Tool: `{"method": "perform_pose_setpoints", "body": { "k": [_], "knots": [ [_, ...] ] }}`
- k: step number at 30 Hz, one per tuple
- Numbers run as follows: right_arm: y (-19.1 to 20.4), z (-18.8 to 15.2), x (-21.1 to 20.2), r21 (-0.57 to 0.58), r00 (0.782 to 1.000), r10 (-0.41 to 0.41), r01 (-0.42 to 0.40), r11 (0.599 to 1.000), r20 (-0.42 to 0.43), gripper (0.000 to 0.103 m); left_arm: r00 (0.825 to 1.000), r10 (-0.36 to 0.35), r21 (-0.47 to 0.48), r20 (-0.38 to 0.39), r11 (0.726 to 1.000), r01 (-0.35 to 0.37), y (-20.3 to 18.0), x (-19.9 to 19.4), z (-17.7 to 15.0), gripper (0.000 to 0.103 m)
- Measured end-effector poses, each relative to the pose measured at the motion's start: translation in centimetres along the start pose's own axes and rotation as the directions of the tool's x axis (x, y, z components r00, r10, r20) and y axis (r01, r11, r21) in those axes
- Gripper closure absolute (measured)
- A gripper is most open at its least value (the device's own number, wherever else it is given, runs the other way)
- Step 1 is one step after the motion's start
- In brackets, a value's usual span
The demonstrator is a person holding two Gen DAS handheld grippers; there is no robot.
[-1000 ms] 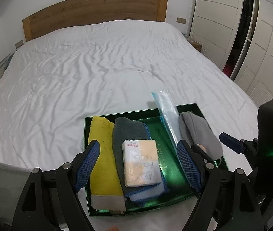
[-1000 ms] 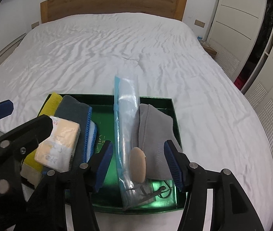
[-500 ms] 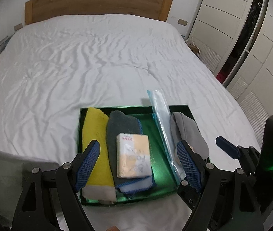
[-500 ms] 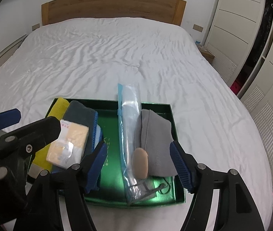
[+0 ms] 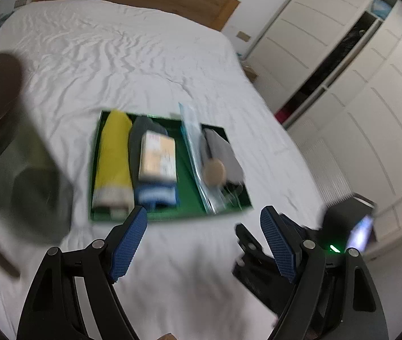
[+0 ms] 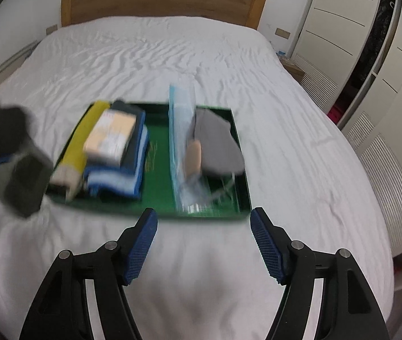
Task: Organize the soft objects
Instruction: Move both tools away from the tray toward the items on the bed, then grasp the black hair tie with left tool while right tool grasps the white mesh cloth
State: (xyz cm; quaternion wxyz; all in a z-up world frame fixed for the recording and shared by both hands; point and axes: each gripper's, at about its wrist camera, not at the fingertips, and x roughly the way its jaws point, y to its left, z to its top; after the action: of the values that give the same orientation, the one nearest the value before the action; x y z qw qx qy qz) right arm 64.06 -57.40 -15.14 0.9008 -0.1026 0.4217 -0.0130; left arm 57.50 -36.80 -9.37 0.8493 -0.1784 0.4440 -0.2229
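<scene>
On the white bed point(image 6: 201, 65) lay a green tray point(image 6: 155, 204), and all the soft things were in it. From the left side: a folded yellow cloth point(image 6: 83, 138) lay along the left wall; beside it a stack of dark grey and blue towels point(image 6: 128, 167) carried a small tissue pack point(image 6: 110, 138) on top. Then came a bare strip of tray floor, then a long clear plastic bag point(image 6: 182, 141) with a tan oval pad point(image 6: 194, 154) — it seemed to be inside the bag, but blur made this unsure. At the right wall lay a grey cloth point(image 6: 218, 144).

The left gripper point(image 5: 201, 243) hovered over the sheet in front of the tray with fingers wide apart and nothing between them. The right gripper point(image 6: 203, 240) was equally spread and empty.

All these things look light and limp. The towels would sag, so a pinch at a folded edge seems best. The plastic bag is probably slippery — better to grip it at the middle, where it is fuller.
</scene>
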Motion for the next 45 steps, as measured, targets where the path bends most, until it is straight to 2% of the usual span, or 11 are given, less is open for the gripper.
{"method": "perform_pose_setpoints", "body": {
  "k": [5, 10, 13, 16, 19, 22, 27, 31, 38, 41, 45],
  "knots": [
    [2.5, -4.1, -4.7, 0.012, 0.999, 0.025, -0.025, 1.000, -0.030, 0.035, 0.998, -0.003, 0.063, -0.061, 0.998, 0.007, 2.7, -6.7, -6.4, 0.026],
    [9.1, -7.4, -10.4, 0.034, 0.991, 0.122, -0.121, 0.992, -0.050, 0.034, 0.981, 0.179, 0.187, -0.080, 0.969, -0.162, 9.6, -14.6, -12.4, 0.026],
    [14.6, -8.5, -11.8, 0.051, 0.978, 0.199, -0.196, 0.979, -0.062, 0.033, 0.945, 0.309, 0.189, -0.104, 0.939, -0.286, 15.6, -18.2, -14.0, 0.026],
    [20.5, -8.9, -11.9, 0.058, 0.961, 0.264, -0.260, 0.964, -0.079, 0.033, 0.891, 0.442, 0.175, -0.107, 0.890, -0.421, 22.1, -20.9, -14.7, 0.026],
    [26.4, -9.0, -11.2, 0.057, 0.942, 0.319, -0.315, 0.948, -0.106, 0.034, 0.848, 0.516, 0.158, -0.119, 0.853, -0.497, 28.2, -21.9, -14.8, 0.026],
    [32.2, -8.8, -10.2, 0.036, 0.928, 0.349, -0.347, 0.937, -0.129, 0.035, 0.827, 0.550, 0.159, -0.118, 0.833, -0.531, 32.1, -21.6, -14.8, 0.026],
    [37.7, -7.9, -8.8, 0.006, 0.925, 0.348, -0.351, 0.936, -0.150, 0.035, 0.849, 0.509, 0.139, -0.142, 0.859, -0.492, 36.3, -20.8, -14.9, 0.026],
    [39.2, -7.5, -6.8, -0.005, 0.927, 0.326, -0.332, 0.943, -0.183, 0.035, 0.858, 0.488, 0.140, -0.159, 0.872, -0.470, 37.8, -19.1, -14.7, 0.026],
    [40.4, -7.1, -3.6, -0.022, 0.928, 0.293, -0.306, 0.952, -0.228, 0.036, 0.849, 0.485, 0.118, -0.211, 0.875, -0.470, 40.3, -16.7, -14.4, 0.027],
    [40.7, -7.1, -3.0, -0.027, 0.931, 0.283, -0.297, 0.955, -0.229, 0.050, 0.844, 0.496, 0.128, -0.205, 0.868, -0.479, 40.2, -16.5, -14.4, 0.042],
    [40.6, -7.1, -2.8, -0.012, 0.931, 0.283, -0.293, 0.956, -0.229, 0.075, 0.838, 0.508, 0.128, -0.200, 0.861, -0.492, 40.3, -16.2, -14.3, 0.053]
  ]
}}
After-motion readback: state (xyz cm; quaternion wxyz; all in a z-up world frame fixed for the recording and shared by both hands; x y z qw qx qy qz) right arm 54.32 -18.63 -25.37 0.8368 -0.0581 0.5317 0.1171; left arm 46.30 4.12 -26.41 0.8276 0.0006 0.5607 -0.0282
